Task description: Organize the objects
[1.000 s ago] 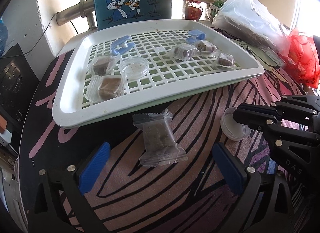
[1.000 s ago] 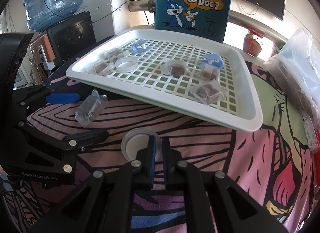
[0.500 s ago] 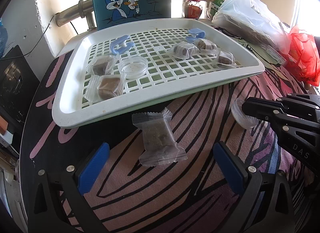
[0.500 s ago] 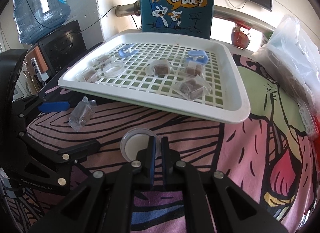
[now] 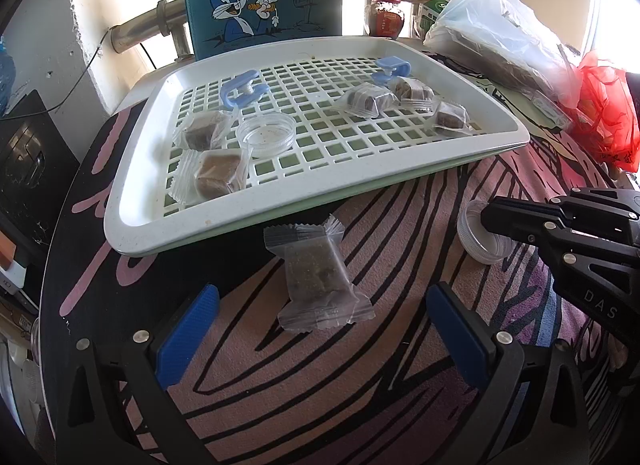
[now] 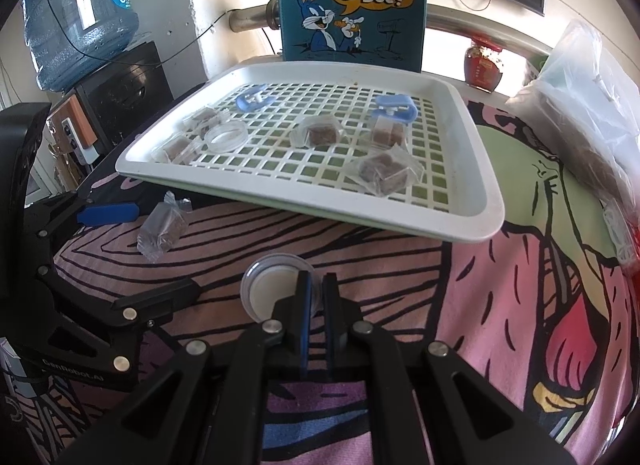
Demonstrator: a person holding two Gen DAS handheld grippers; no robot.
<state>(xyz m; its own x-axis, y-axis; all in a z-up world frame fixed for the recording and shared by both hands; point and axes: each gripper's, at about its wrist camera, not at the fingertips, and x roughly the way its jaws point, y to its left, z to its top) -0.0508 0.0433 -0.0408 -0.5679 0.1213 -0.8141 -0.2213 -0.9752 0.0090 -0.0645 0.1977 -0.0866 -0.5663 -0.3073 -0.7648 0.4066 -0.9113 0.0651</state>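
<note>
We have the right gripper (image 6: 316, 297) pinching the clear lid's (image 6: 272, 291) rim; next, carry it onto the white tray (image 6: 472, 169); left gripper (image 5: 320, 333) spread.

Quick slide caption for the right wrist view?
Right claw shut on a clear lid's rim, short of the white tray.

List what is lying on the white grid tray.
On the white grid tray: five wrapped brown snacks, two blue clips, one clear round lid. Underneath shows only green through the holes.
</note>
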